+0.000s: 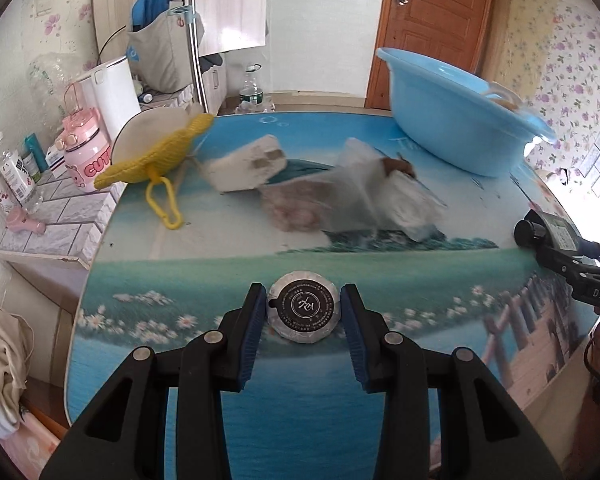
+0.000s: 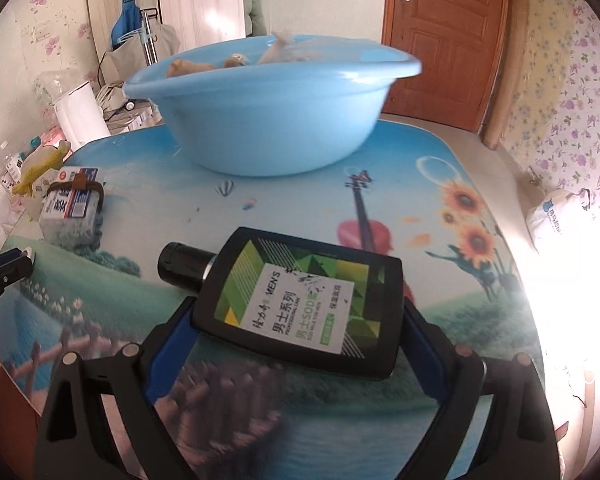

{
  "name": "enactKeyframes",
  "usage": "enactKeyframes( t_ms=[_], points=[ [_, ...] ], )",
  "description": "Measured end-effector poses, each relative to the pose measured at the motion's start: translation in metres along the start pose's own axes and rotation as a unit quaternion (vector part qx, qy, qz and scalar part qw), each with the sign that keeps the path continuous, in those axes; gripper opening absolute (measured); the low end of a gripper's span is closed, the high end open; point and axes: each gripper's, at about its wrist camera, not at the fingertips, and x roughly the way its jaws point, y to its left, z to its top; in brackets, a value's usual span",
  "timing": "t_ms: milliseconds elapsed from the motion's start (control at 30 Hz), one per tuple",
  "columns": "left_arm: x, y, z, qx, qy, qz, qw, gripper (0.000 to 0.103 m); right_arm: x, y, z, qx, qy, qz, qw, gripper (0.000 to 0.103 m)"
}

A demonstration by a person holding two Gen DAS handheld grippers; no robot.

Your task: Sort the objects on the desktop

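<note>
A flat black bottle (image 2: 300,304) with a green and white label is clamped across its sides by the right tongs (image 2: 300,320), its black cap (image 2: 184,266) pointing left, and is held above the printed tabletop (image 2: 440,184). A round foil-wrapped disc (image 1: 302,307) with a dark label is seen between the blue pads of the left tongs (image 1: 302,316) — whether it is gripped or only flanked cannot be told. Beyond it, blurred plastic-wrapped packets (image 1: 356,192) and a pale block (image 1: 246,166) lie mid-tabletop, with a yellow knitted piece (image 1: 152,160) at the left edge. A light blue basin (image 2: 268,108) — a few items inside — stands at the far side, before a brown door (image 2: 444,40).
</note>
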Motion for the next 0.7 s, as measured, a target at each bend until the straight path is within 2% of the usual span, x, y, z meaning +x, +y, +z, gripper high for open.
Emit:
enactKeyframes(
  t_ms=[167,300,700],
  points=[
    [-0.001,-0.019,-0.003,0.007,-0.009,0.011,0.9999,0.037,0.004,-0.003,0.001,-0.014,-0.008,0.003,1.0,0.096],
    [0.0,-0.027,-0.004,0.003,-0.017,0.021,0.9996,0.037,0.005,-0.008,0.0,-0.015,-0.012,0.004,1.0,0.103],
    [0.0,-0.028,-0.005,0.002,-0.019,0.023,0.9996,0.037,0.008,-0.004,0.0,-0.013,-0.019,0.003,1.0,0.103]
  ],
)
